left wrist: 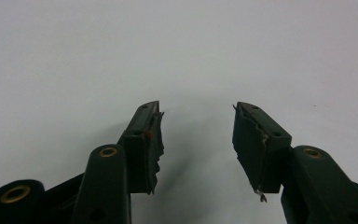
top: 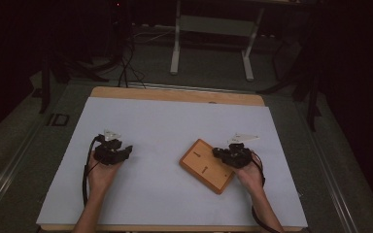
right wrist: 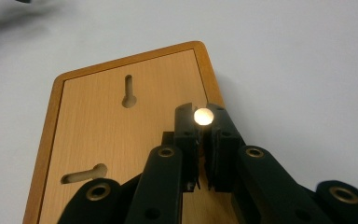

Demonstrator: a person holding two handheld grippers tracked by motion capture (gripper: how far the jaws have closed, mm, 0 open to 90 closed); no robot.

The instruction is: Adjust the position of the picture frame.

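Observation:
A light wooden board (top: 206, 165) with a darker rim lies flat on the white sheet, right of centre. It has two keyhole slots, one (right wrist: 129, 92) far and one (right wrist: 84, 173) near in the right gripper view. My right gripper (right wrist: 200, 109) hovers over the board's right part, shut on a small round shiny metal disc (right wrist: 203, 116) pinched at its tips. In the high view the right gripper (top: 219, 153) sits at the board's right corner. My left gripper (left wrist: 197, 107) stands open above bare white sheet, nothing between its fingers; it is at the left (top: 121, 149) in the high view.
A white sheet (top: 175, 126) covers a wooden table whose far edge (top: 175, 94) shows. Beyond the table stand the white legs of a frame (top: 176, 48), with cables (top: 126, 68) on the dark floor.

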